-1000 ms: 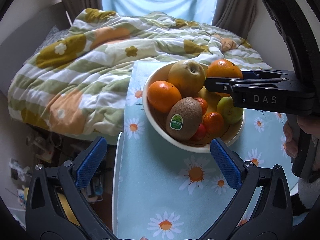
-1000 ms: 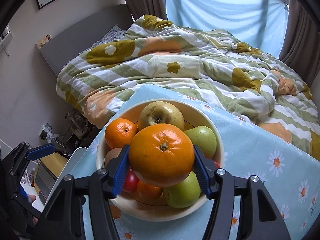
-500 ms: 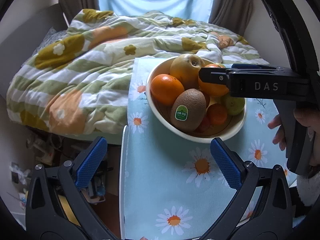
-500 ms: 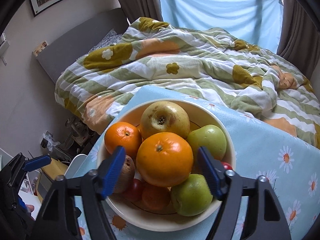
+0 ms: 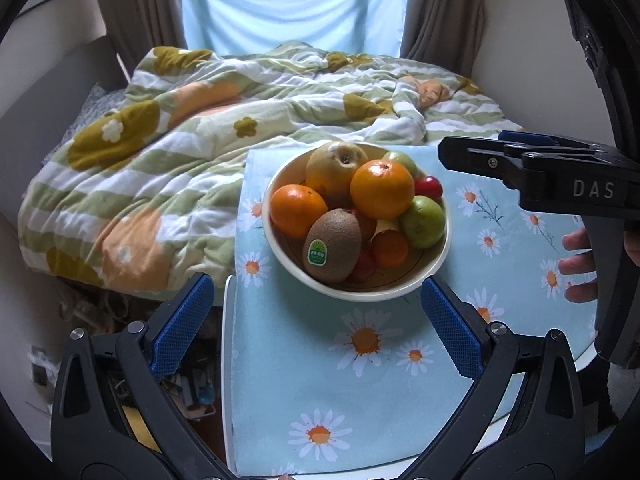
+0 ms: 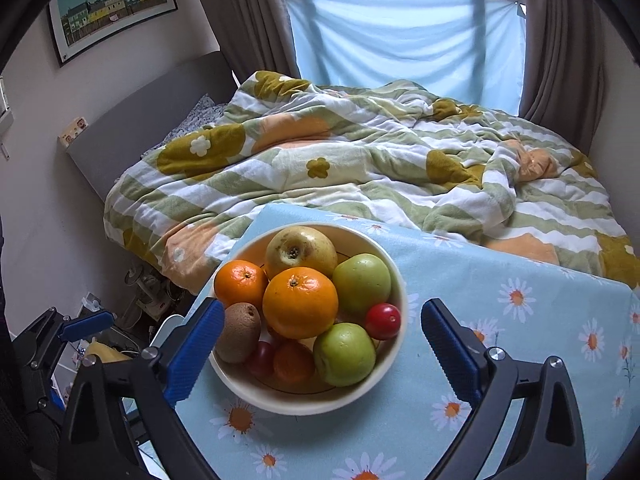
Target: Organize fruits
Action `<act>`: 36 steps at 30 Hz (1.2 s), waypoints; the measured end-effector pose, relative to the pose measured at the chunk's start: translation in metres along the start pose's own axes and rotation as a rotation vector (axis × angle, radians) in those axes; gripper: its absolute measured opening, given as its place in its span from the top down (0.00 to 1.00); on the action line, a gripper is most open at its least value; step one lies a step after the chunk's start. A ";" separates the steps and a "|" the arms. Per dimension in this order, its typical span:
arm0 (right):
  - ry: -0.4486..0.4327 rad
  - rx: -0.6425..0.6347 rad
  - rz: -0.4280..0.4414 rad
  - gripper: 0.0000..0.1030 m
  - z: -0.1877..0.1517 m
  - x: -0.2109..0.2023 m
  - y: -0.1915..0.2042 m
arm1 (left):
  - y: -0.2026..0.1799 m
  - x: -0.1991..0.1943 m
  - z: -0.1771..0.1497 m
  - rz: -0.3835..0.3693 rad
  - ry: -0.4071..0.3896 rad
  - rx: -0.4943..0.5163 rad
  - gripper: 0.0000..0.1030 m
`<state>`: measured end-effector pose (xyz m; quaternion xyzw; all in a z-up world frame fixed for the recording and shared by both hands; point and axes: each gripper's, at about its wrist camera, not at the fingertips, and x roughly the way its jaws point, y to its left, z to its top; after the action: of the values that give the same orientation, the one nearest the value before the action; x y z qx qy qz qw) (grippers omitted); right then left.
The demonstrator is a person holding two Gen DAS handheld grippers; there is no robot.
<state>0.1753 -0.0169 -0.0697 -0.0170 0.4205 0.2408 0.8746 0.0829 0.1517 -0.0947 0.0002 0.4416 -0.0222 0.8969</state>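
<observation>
A cream bowl (image 5: pixel 434 270) (image 6: pixel 394 280) of fruit stands on the daisy-print blue tablecloth. A large orange (image 5: pixel 382 189) (image 6: pixel 300 302) rests on top of the pile, beside a yellow apple (image 5: pixel 336 168) (image 6: pixel 301 251), a smaller orange (image 5: pixel 297 210) (image 6: pixel 241 283), a kiwi with a sticker (image 5: pixel 332 245) (image 6: pixel 238 332), green apples (image 6: pixel 362 284) and small red fruits (image 6: pixel 383 321). My left gripper (image 5: pixel 316 330) is open and empty in front of the bowl. My right gripper (image 6: pixel 322 354) is open and empty, drawn back above the bowl's near side; it also shows in the left wrist view (image 5: pixel 520 156).
The table (image 5: pixel 360 392) has its left edge just left of the bowl, with clutter on the floor (image 5: pixel 112 320) below. A bed with a striped flowered quilt (image 6: pixel 360 168) lies behind the table. A curtained window (image 6: pixel 400 36) is at the back.
My right gripper opened, let go of the large orange on top of the fruit pile, and pulled back. The left gripper also drew back from the bowl.
</observation>
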 end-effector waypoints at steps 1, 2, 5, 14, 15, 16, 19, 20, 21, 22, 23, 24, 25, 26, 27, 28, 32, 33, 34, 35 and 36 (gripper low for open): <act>-0.008 -0.001 -0.004 0.05 0.000 -0.011 -0.003 | -0.004 -0.005 0.002 -0.001 -0.006 0.000 0.00; -0.016 0.000 -0.008 0.05 -0.001 -0.022 -0.007 | -0.009 -0.010 0.004 -0.002 -0.012 -0.002 0.00; -0.054 0.005 -0.028 0.04 -0.008 -0.059 -0.017 | -0.025 -0.027 0.010 -0.011 -0.034 -0.005 0.00; -0.088 0.060 -0.172 0.01 -0.037 -0.154 -0.059 | -0.074 -0.079 0.020 -0.018 -0.115 -0.034 0.00; -0.083 0.074 -0.181 0.01 -0.042 -0.161 -0.063 | -0.078 -0.084 0.019 -0.012 -0.123 -0.035 0.00; -0.081 0.087 -0.198 0.01 -0.047 -0.166 -0.067 | -0.082 -0.087 0.018 -0.008 -0.130 -0.034 0.00; -0.075 0.118 -0.272 0.01 -0.062 -0.181 -0.076 | -0.094 -0.096 0.016 0.002 -0.131 -0.033 0.00; -0.070 0.129 -0.287 0.01 -0.066 -0.184 -0.079 | -0.097 -0.097 0.015 -0.001 -0.127 -0.035 0.00; -0.063 0.143 -0.293 0.01 -0.068 -0.186 -0.083 | -0.100 -0.099 0.013 -0.007 -0.123 -0.040 0.00; -0.058 0.160 -0.294 0.01 -0.071 -0.188 -0.086 | -0.102 -0.100 0.011 -0.011 -0.120 -0.045 0.00; -0.054 0.174 -0.294 0.01 -0.073 -0.190 -0.088 | -0.104 -0.101 0.009 -0.014 -0.119 -0.049 0.00; -0.054 0.183 -0.295 0.01 -0.077 -0.193 -0.091 | -0.106 -0.102 0.008 -0.019 -0.120 -0.050 0.00; -0.053 0.185 -0.302 0.01 -0.080 -0.194 -0.091 | -0.107 -0.104 0.006 -0.019 -0.122 -0.051 0.00; -0.052 0.184 -0.313 0.01 -0.082 -0.194 -0.092 | -0.109 -0.105 0.005 -0.017 -0.124 -0.051 0.00; -0.050 0.181 -0.320 0.01 -0.085 -0.195 -0.092 | -0.111 -0.106 0.005 -0.019 -0.128 -0.048 0.00; -0.049 0.181 -0.325 0.01 -0.087 -0.195 -0.092 | -0.112 -0.108 0.005 -0.016 -0.132 -0.044 0.00; -0.054 0.181 -0.338 0.01 -0.092 -0.198 -0.093 | -0.119 -0.111 0.006 -0.008 -0.147 -0.027 0.00; -0.054 0.179 -0.342 0.01 -0.093 -0.198 -0.093 | -0.121 -0.112 0.006 -0.007 -0.150 -0.025 0.00; -0.055 0.178 -0.345 0.01 -0.093 -0.198 -0.093 | -0.122 -0.112 0.007 -0.007 -0.151 -0.023 0.00; -0.057 0.177 -0.345 0.01 -0.093 -0.199 -0.094 | -0.123 -0.112 0.007 -0.007 -0.151 -0.021 0.00; -0.057 0.177 -0.346 0.01 -0.093 -0.199 -0.094 | -0.124 -0.112 0.008 -0.005 -0.152 -0.019 0.00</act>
<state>0.0428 -0.2025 0.0016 -0.0050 0.4059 0.0492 0.9126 0.0157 0.0322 0.0010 -0.0113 0.3722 -0.0203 0.9278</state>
